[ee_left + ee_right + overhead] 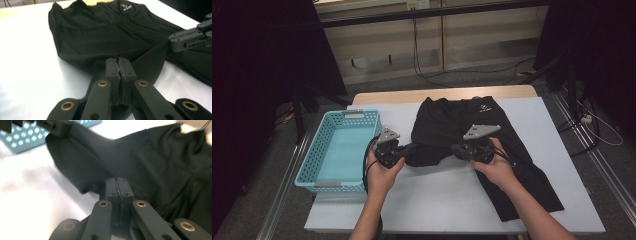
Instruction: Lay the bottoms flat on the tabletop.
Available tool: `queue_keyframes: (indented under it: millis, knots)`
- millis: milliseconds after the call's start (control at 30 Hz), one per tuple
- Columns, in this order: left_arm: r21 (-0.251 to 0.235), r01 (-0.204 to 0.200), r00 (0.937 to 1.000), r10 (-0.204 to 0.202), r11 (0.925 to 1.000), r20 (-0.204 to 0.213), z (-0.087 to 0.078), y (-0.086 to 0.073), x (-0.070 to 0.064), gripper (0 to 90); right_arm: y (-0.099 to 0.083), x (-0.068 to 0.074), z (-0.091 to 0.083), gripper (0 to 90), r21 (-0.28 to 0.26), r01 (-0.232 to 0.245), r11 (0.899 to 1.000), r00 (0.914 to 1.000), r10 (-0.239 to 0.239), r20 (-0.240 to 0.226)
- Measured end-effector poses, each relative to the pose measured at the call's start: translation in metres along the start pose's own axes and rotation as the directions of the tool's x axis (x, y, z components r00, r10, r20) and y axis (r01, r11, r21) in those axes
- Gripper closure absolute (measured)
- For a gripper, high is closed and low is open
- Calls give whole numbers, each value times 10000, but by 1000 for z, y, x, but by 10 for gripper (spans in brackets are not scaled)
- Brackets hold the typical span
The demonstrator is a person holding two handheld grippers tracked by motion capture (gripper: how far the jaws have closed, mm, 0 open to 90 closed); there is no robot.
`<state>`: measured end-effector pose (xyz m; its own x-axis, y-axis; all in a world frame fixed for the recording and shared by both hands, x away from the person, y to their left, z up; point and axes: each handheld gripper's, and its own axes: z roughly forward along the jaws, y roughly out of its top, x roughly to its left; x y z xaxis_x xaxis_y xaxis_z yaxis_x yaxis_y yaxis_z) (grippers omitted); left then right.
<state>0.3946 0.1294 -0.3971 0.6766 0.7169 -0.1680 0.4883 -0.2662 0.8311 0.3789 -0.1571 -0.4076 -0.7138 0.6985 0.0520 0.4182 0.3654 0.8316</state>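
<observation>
Black trousers (452,131) pinched between left gripper (408,148) and right gripper (455,149).

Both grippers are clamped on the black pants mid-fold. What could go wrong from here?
1. The left gripper and right gripper each pinch just a thin edge of the black pants; a hard pull might slip the cloth free.
2. One leg lies long toward the table's near right corner; dragging could pull it over the edge.
3. The blue basket sits close beside the left gripper; a swing left may bump it.
</observation>
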Motion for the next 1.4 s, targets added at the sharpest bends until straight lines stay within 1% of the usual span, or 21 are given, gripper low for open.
queue_keyframes:
  millis: [100, 167, 233, 300, 400, 467, 533, 600, 667, 733, 800, 867, 900, 933, 1000, 1033, 1100, 1133, 1200, 1267, 1400]
  knots:
    - [116, -86, 9998, 88, 9999, -165, 6, -2, 4, 875, 3, -3, 12, 896, 172, 40, 9998, 9995, -46, 327]
    - [227, -4, 9998, 8, 9997, -200, 12, -7, 8, 866, 3, -3, 25, 895, 570, 205, 9982, 9980, -238, 588]
    - [452, -21, 9997, 31, 9990, -228, 16, -11, 11, 843, 1, -5, 35, 895, 711, 60, 9975, 9973, -112, 727]
    - [601, -60, 9997, 75, 9982, -240, 18, -13, 13, 773, -2, -9, 43, 895, 872, -168, 9961, 9960, 90, 884]
    - [652, -252, 9995, 265, 9976, -190, 14, -13, 15, 597, -7, -15, 49, 894, 1123, -364, 9930, 9930, 234, 1154]
    - [882, -237, 9996, 223, 9958, 174, 11, -14, 12, 516, -9, -18, 51, 891, 1213, -505, 9913, 9922, 359, 1197]
    - [1010, -504, 9986, 482, 9936, 234, 10, -17, 7, 447, -10, -19, 51, 881, 1233, -526, 9910, 9920, 377, 1206]
    - [1296, -673, 9973, 629, 9893, 377, 10, -22, 4, 423, -10, -20, 51, 843, 1274, -524, 9905, 9919, 368, 1217]
    - [1669, -946, 9951, 885, 9814, 437, 12, -28, 1, 405, -11, -19, 49, 751, 1358, -593, 9890, 9898, 406, 1369]
    - [1974, -1000, 9948, 946, 9752, 369, 15, -34, 0, 413, -10, -16, 44, 561, 1286, -740, 9889, 9878, 550, 1458]
    - [2159, -1040, 9946, 1015, 9709, 225, 17, -38, 1, 426, -9, -11, 35, 541, 1141, -421, 9926, 9894, 255, 1433]
    - [2296, -994, 9950, 991, 9682, 126, 18, -41, 4, 445, -10, -4, 26, 447, 1006, -141, 9948, 9900, -2, 1410]
    - [2400, -939, 9956, 916, 9662, 207, 19, -43, 4, 474, -11, -2, 23, 418, 1024, -96, 9947, 9901, -49, 1401]
    - [2475, -869, 9962, 828, 9650, 269, 20, -45, 3, 542, -13, 2, 18, 403, 1076, -26, 9942, 9904, -123, 1376]
    - [2625, -869, 9962, 816, 9610, 310, 22, -46, 2, 591, -18, 7, 11, 375, 962, -25, 9954, 9918, -98, 1277]
    - [2612, -736, 9971, 656, 9625, 391, 22, -47, 0, 649, -21, 8, 9, 374, 913, -82, 9958, 9927, -30, 1210]
    - [2820, -642, 9973, 518, 9573, 512, 22, -46, -3, 773, -28, 11, 5, 375, 701, -203, 9973, 9936, 123, 1120]
    - [2991, -600, 9973, 442, 9523, 594, 23, -46, -6, 833, -32, 12, 4, 376, 718, -172, 9973, 9939, 92, 1098]
    - [3074, -634, 9958, 398, 9495, 824, 24, -45, -9, 884, -35, 13, 4, 363, 931, -144, 9955, 9953, 54, 964]
    - [2966, -447, 9940, 128, 9539, 1086, 22, -43, -13, 890, -36, 15, 2, 365, 801, -56, 9968, 9959, -17, 900]
    - [2556, -418, 9912, 80, 9659, 1318, 11, -31, -18, 892, -39, 15, 2, 361, 899, -42, 9959, 9964, -35, 847]
